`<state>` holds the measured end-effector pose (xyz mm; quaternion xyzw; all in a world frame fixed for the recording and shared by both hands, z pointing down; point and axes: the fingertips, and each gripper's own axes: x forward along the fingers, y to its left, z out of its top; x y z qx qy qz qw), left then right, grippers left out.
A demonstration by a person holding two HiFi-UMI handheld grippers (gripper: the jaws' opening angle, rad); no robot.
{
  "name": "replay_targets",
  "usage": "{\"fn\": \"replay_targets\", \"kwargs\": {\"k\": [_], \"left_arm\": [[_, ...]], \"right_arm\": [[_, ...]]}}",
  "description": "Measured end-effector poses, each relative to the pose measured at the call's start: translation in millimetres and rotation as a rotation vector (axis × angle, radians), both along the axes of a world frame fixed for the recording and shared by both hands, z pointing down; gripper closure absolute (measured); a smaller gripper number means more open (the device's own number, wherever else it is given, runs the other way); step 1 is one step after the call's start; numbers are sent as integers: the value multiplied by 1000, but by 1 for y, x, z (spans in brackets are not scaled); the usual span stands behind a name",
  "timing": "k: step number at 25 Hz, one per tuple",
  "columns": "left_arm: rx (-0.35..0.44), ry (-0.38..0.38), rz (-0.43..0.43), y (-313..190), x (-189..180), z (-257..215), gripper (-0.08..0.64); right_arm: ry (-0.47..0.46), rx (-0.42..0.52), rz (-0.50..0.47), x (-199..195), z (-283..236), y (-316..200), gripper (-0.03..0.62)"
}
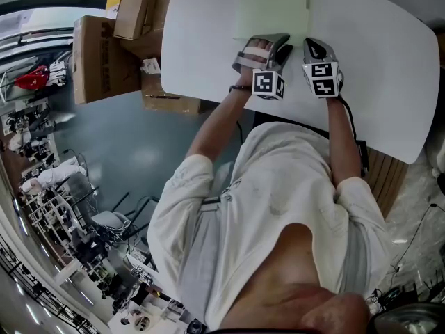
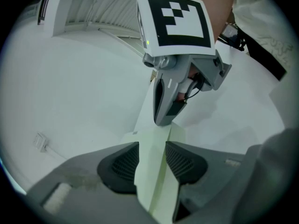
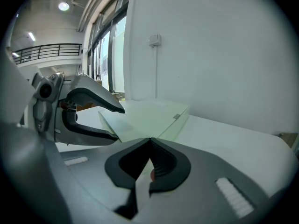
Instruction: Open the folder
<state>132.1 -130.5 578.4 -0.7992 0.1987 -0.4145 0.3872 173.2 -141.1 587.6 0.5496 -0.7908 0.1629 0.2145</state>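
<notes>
Two grips: both at the near edge of the folder (image 1: 272, 5).
Left gripper (image 2: 152, 153): clamped on its pale green leaves, likely anchoring them.
Right gripper (image 3: 149, 146): pinched tight on a thin pale sheet, seemingly the cover, for peeling up.
Head view: conceals both pinches; gives only folder lying flat, seemingly closed, on white table (image 1: 375, 61).

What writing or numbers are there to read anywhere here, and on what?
No text is legible.
The marker cubes: only black-and-white square patterns, no words.
The cardboard boxes: labels too small to read.
The folder: plain cover; its small tab is too blurred to read.
</notes>
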Motion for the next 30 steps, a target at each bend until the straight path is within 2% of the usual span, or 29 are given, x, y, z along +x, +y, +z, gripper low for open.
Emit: {"fn": "replay_targets", "kwargs": {"k": [14,23,30], "left_arm": [[65,70,-52,1,-7,-11,389],[78,99,-56,2,-6,-16,391],[76,110,-54,1,-8,-17,391]], "right_arm": [[6,14,4,1,-2,4,591],[24,41,-26,0,1,16,590],[29,77,-95,-14,1,15,589]]}}
